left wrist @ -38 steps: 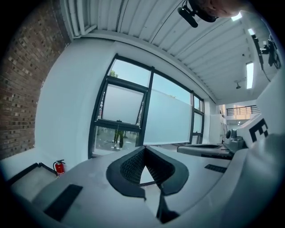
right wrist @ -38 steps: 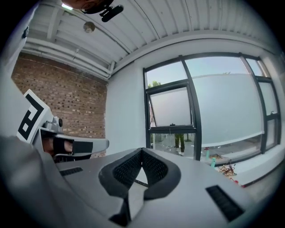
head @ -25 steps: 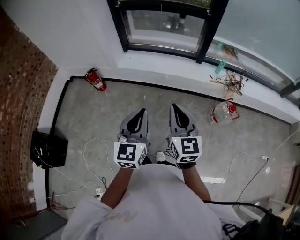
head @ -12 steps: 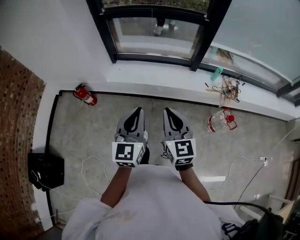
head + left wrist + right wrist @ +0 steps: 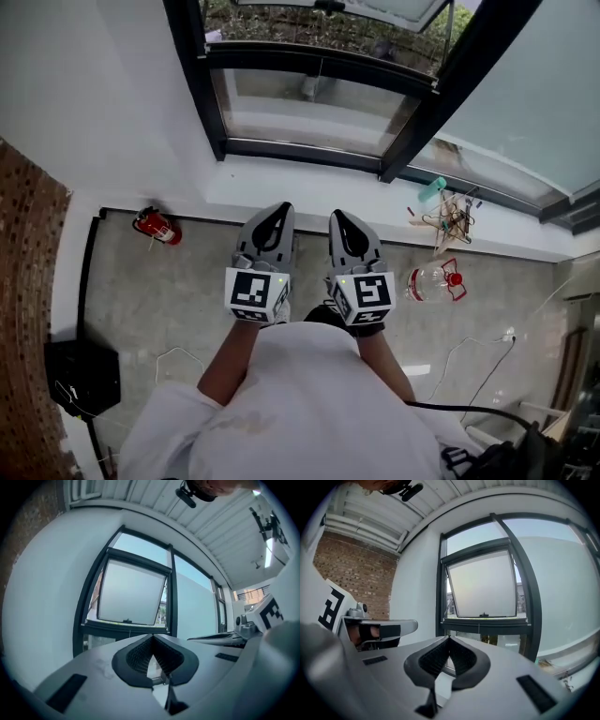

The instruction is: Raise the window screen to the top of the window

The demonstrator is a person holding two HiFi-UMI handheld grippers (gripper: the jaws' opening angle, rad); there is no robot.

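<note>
Head view | grey floor | white sill | left tool, right tool pressed together

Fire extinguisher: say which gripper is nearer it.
Left. In the head view the left gripper is right of the fire extinguisher; the right gripper lies farther right, beyond the left one.

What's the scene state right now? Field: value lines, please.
left gripper: jaws shut, nothing between them, apart from the window
right gripper: jaws shut, nothing between them, beside the left one
window: black frame, untouched; pale panel with a small handle at its lower edge
sill: sticks piled at the right
floor: fire extinguisher lying at the left, plastic bottle lying at the right
</note>
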